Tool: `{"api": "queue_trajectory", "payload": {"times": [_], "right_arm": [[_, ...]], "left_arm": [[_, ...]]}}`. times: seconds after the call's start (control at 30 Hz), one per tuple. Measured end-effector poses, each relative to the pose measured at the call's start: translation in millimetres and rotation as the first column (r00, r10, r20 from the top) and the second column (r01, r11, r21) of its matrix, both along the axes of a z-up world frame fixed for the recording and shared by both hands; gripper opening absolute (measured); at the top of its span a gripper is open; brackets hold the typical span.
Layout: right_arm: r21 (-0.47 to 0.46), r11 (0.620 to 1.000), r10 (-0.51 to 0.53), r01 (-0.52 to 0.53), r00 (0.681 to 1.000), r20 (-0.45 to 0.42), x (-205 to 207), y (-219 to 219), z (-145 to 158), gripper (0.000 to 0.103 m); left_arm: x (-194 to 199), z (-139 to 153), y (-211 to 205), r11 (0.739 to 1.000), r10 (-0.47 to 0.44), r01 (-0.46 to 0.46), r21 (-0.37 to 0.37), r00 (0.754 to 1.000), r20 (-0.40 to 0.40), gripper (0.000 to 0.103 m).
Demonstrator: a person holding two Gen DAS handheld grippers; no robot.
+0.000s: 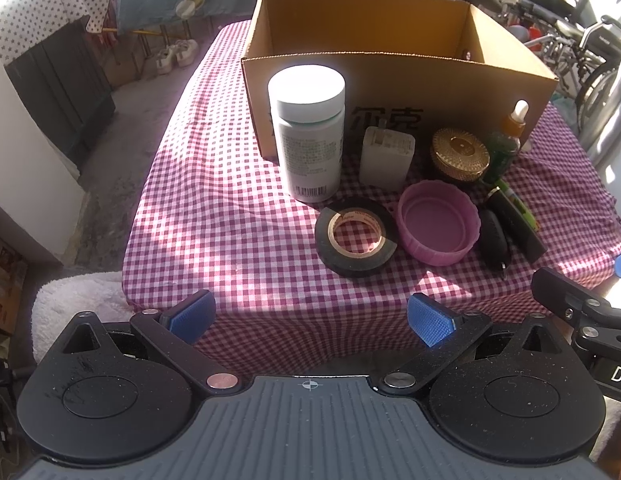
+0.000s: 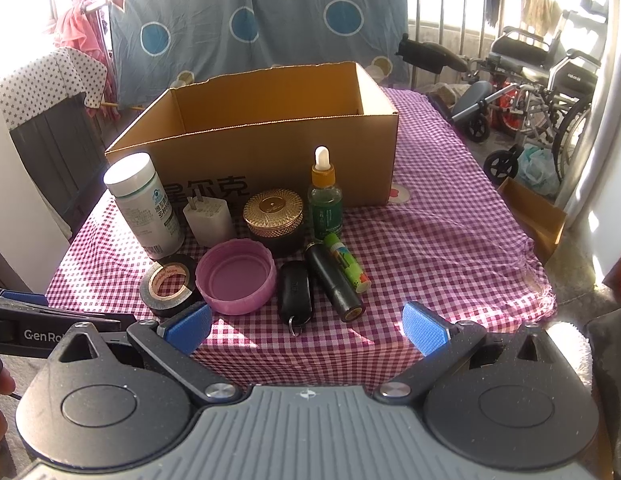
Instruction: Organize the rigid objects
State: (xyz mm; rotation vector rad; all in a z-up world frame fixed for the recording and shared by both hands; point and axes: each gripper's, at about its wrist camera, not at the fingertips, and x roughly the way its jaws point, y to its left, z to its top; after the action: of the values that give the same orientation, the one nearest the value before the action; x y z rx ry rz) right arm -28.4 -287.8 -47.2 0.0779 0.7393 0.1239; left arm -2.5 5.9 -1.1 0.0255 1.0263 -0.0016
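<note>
The cardboard box (image 2: 270,160) stands open on the counter (image 2: 450,248), its floor hidden. Before it, left to right: white bottle (image 2: 144,204), tape roll (image 2: 170,284), pink lid (image 2: 236,276), dropper bottle (image 2: 324,200). Both grippers' jaws are apart, empty.

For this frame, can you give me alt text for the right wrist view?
Open right gripper hovers at the near edge of a checked table. Ahead, a cluster of small items: bottle, tape, pink lid, dropper. Behind them, an open box.
</note>
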Motion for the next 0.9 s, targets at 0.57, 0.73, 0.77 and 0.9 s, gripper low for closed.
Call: {"api": "queue_trajectory", "payload": {"times": [0.57,0.73,0.77,0.9], "right_arm": [[0.001,1.000,0.000,0.000,1.000,-0.001,0.3,0.2,-0.4,0.103],[0.002,1.000,0.000,0.000,1.000,-0.001,0.2,0.0,-0.1,0.103],[0.003,1.000,0.000,0.000,1.000,-0.002,0.5,0.2,-0.3,0.103],[0.003,1.000,0.001,-0.001,1.000,-0.004,1.5,0.9,-1.0,0.103]], "left_arm": [[0.6,-1.8,1.8,1.000,0.003,-0.003,-0.001,1.000,-0.003,0.103],[0.7,-1.9,2.0,1.000,0.003,-0.003,-0.001,1.000,-0.004,0.103],[0.6,-1.9,2.0,1.000,0.004,-0.004,-0.001,1.000,-0.004,0.103],[0.4,-2.0,2.4,1.000,0.004,-0.004,0.000,1.000,-0.005,0.103]]}}
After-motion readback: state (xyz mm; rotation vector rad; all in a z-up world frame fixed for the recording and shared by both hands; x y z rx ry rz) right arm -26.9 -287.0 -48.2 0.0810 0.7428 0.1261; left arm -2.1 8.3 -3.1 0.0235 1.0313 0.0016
